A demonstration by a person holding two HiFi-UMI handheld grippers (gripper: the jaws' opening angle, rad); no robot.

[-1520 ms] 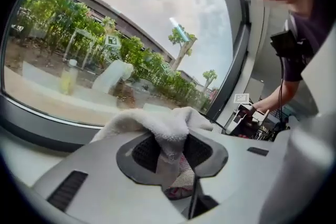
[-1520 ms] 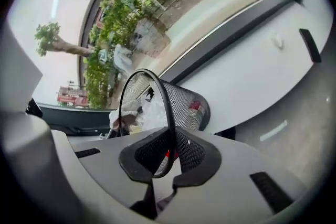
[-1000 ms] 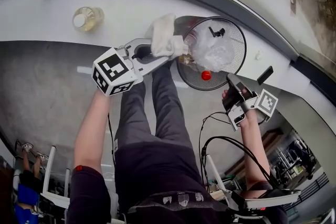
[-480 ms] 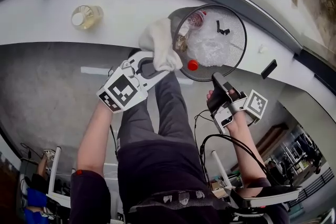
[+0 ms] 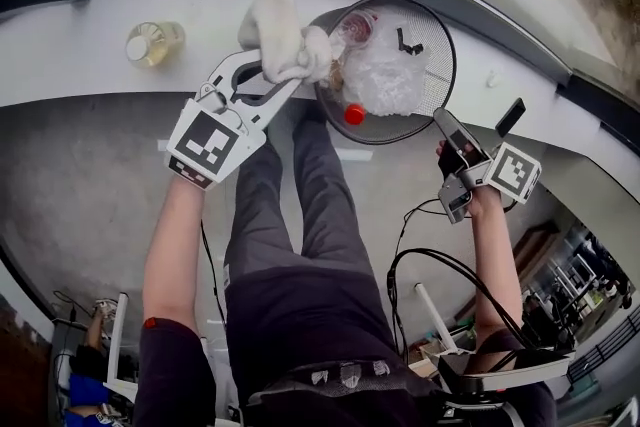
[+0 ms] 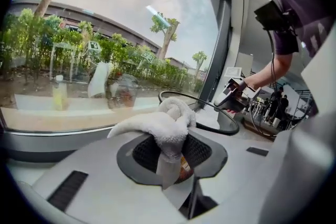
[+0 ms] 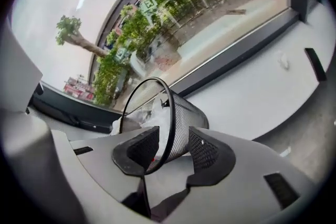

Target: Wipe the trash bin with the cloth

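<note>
Head view shows a white window ledge (image 5: 80, 55) running across the top, with the black mesh trash bin (image 5: 425, 15) standing on it ahead of the person's knees. The bin holds crumpled clear plastic (image 5: 385, 75) and a small red cap (image 5: 354, 114).

The left gripper (image 5: 270, 80) is clamped narrowly on a white cloth (image 5: 280, 40), which bunches over the bin's left rim. The left gripper view shows the same fold pinched between the pads.

The right gripper (image 5: 450, 130) sits by the bin's right side. Its jaws have just been opening and stand wide. In the right gripper view the bin's rim (image 7: 167, 113) lies in the gap between them, with neither pad pressing on it.

A bottle (image 5: 153, 42) of yellowish liquid stands well to the left.

The step in hand looks like wiping the rim. Doing it well probably means steadying the light bin with the right gripper first. The left can then drag the cloth along the rim with a loose fold leading, so that cloth rather than jaw meets the mesh.
</note>
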